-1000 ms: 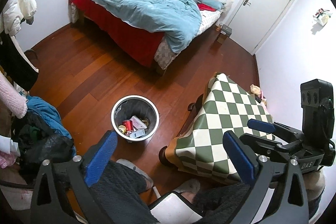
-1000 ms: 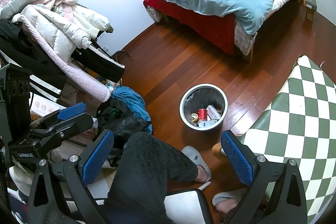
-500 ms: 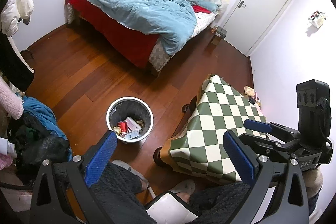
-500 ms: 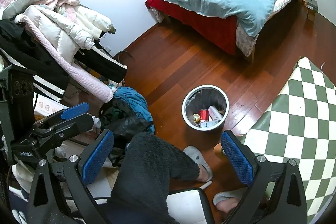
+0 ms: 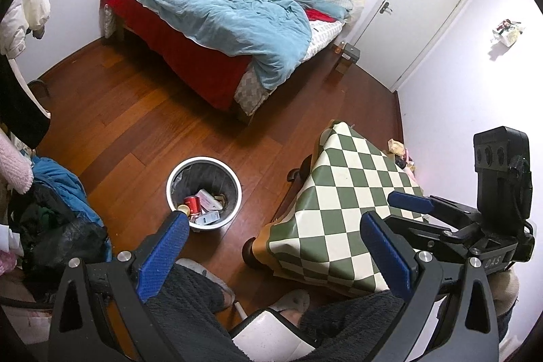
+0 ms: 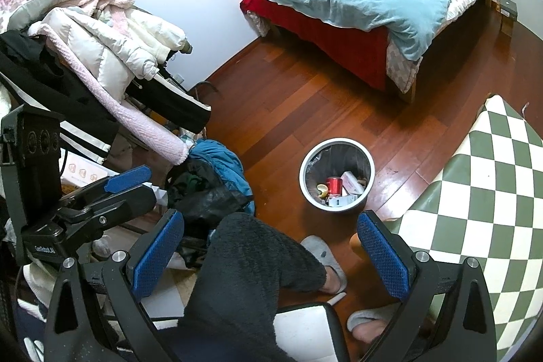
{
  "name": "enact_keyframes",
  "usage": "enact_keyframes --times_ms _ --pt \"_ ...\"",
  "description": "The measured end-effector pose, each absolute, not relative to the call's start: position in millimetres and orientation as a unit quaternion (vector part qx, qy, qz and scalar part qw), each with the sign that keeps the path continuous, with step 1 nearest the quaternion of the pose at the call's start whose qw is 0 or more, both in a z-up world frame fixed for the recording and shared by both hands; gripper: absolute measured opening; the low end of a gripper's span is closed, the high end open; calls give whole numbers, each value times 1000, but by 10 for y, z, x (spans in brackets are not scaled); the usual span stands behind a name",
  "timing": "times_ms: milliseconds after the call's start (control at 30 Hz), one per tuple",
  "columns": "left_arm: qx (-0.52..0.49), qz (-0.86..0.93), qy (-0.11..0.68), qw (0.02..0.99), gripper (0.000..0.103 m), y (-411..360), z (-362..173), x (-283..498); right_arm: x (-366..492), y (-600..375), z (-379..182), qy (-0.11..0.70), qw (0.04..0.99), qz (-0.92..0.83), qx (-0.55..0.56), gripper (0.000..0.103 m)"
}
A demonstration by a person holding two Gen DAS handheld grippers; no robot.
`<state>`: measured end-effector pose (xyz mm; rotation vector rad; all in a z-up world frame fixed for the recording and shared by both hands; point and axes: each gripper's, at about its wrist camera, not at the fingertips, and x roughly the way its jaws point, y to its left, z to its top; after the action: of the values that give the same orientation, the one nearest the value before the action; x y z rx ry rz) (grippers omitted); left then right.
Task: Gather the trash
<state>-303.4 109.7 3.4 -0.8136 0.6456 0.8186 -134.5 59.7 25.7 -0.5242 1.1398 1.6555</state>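
We hold a gripper in each hand, up high over the floor. The left gripper [image 5: 271,246] has its jaws spread wide and nothing between them. The right gripper [image 6: 268,246] is the same: jaws wide apart, nothing in them.

The trash is already in the bin [image 5: 204,194]. The bin stands on the wood floor [image 5: 142,124], just beside the table [image 5: 342,209] with the green and white squares. The bed [image 5: 220,33] is well apart from it, across the room. Our feet in slippers are near the bin.

Inside the bin we see a red can [image 6: 333,186], a white box [image 6: 351,182], and something small and yellow [image 6: 321,189] next to the can. A dark bag lines the bin.

We think the can is light and its thin wall would dent if we squeezed hard. It is round and smooth, so it could slip; we would grab it across its middle. The box looks light and stiffer, and its flat sides are good to pinch. The bin itself looks light too. Its rim is thin and firm, so that is where we would hold it. The bag is soft and would bunch up.

We see no loose trash on the floor or the table.
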Motion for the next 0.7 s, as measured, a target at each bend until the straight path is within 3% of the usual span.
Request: enact_keyframes --times_ms 700 --pt "-377 382 299 789 103 1107 58 -3044 -1380 588 314 470 503 692 -217 103"
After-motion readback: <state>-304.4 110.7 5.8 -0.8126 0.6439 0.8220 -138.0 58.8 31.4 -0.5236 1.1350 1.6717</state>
